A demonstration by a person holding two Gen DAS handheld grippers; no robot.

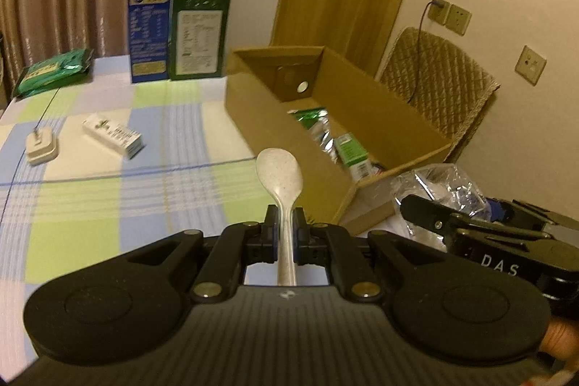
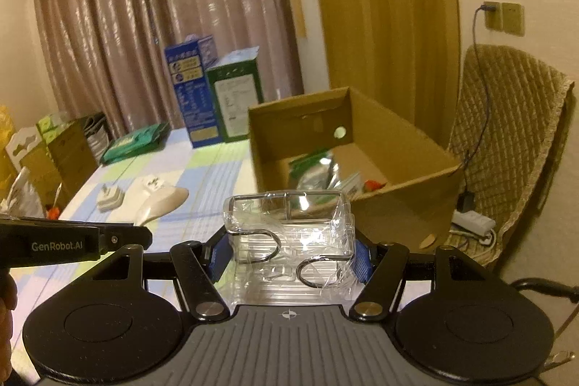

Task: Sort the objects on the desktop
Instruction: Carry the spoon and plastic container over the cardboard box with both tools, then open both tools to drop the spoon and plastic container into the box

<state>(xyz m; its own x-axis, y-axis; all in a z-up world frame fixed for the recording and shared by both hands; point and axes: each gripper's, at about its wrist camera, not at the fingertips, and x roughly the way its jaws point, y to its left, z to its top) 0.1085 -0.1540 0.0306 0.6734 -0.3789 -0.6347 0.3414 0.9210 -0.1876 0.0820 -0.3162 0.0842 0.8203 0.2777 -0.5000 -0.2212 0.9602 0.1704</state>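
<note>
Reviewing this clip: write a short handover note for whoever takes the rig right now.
Left hand-held gripper: shut on the spoon, bowl forward, near the box.
Right hand-held gripper: shut on a clear wire-framed case, facing the box.
Done: packets already in the box.
Left: drop both held items in, then the carton, charger and green pack on the cloth.

spoon handle (image 1: 286,263): its lower end runs under my left claw (image 1: 286,223) body, hidden.
cardboard box (image 1: 380,129) contents: packets partly screened by the near wall; labels too small to read.
blue carton (image 1: 150,20) print: blurred, unreadable.
wrapped wire rack (image 2: 289,234): its base hidden behind my right claw (image 2: 291,261) body.
</note>
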